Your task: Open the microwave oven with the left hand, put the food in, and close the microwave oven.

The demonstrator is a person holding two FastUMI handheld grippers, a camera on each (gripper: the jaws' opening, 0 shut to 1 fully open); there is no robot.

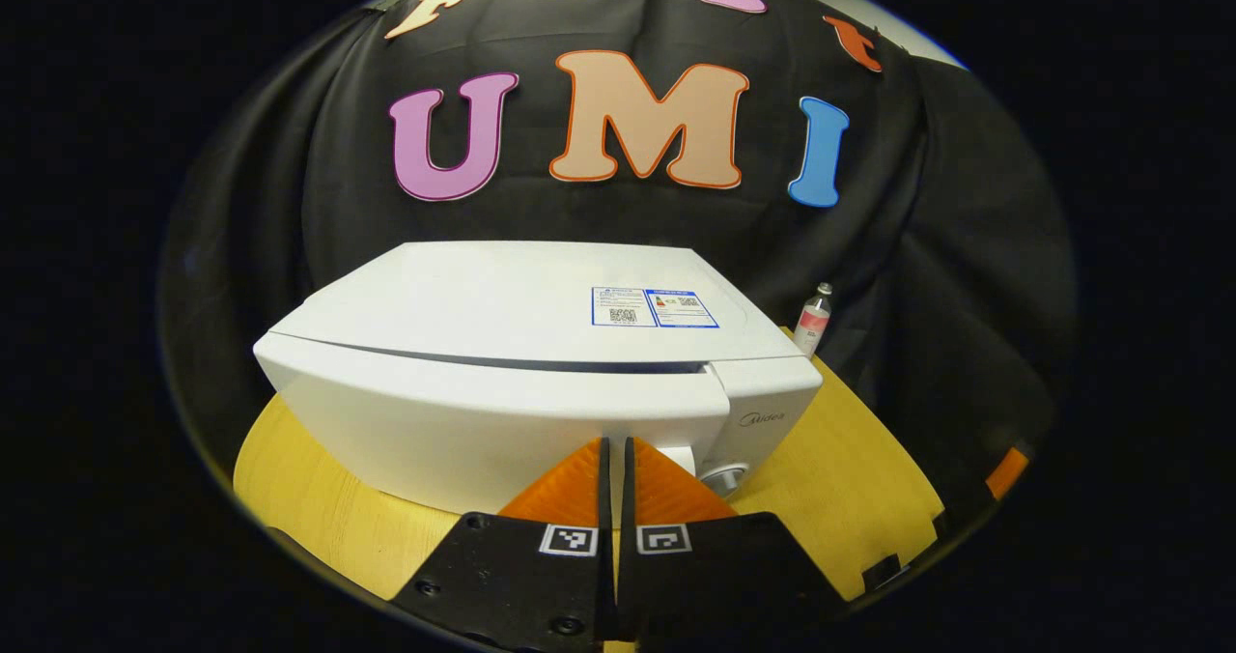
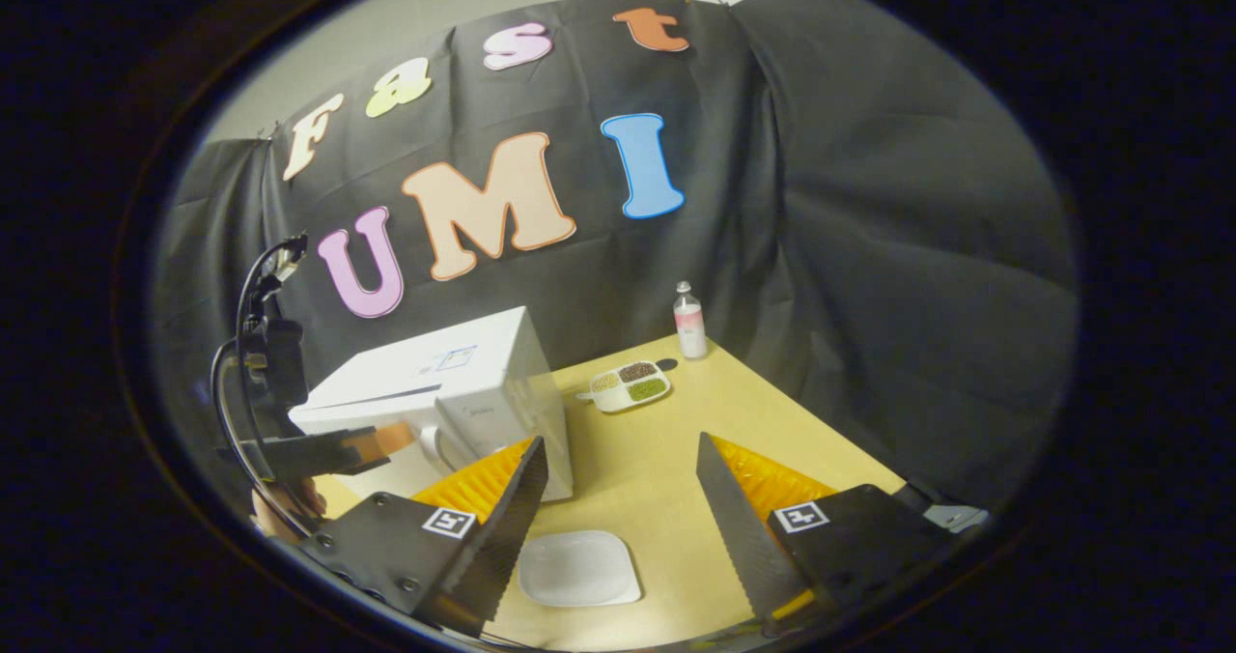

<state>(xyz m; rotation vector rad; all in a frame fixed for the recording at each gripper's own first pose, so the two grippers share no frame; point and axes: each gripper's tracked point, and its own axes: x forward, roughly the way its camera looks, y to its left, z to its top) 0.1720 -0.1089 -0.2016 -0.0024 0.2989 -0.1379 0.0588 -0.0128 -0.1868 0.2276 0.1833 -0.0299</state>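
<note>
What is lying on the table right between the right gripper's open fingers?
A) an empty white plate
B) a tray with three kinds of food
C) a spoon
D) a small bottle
A: the white plate lies on the table between the right gripper fingers, nothing on it.

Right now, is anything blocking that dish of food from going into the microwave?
Yes: the microwave's door is shut. The food tray sits on the table beside it, and the left tool, fingers together, is just in front of the door.
</note>
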